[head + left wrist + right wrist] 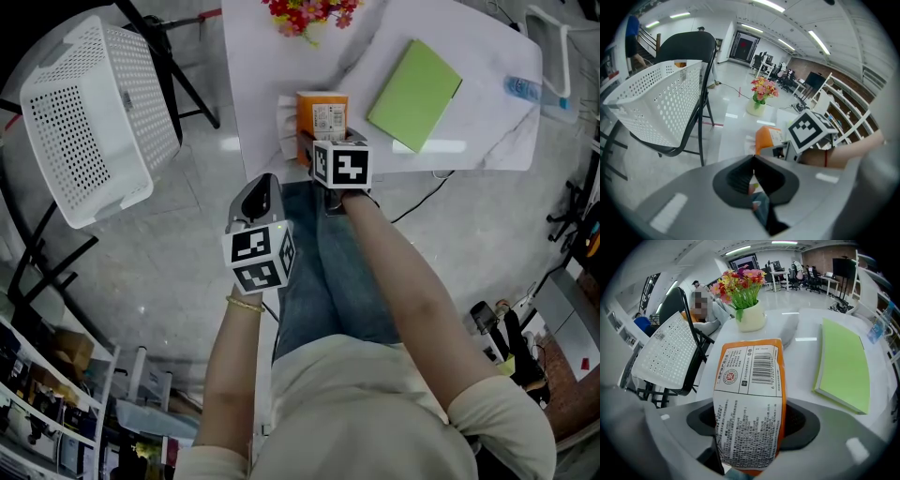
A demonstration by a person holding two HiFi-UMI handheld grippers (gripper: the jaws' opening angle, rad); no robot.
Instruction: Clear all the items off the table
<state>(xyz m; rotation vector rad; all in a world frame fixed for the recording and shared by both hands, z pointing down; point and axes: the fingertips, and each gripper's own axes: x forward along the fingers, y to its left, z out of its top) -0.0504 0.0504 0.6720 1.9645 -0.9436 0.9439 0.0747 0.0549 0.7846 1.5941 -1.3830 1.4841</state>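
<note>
Now my right gripper (752,423) jaws apparently clamp the orange packet (750,376) at centre frame; left gripper (753,180) jaws closed, empty.

Left gripper (753,169): jaws closed together, nothing between. Left: white perforated basket (661,101) on black chair (687,47). Centre: flowers (763,88) in vase (756,108) on white table (736,136). Orange packet (765,138) just beside marker cube (811,131).

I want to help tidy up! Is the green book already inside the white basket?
No, the green book lies flat on the table, and the white basket sits apart, off the table's side.
</note>
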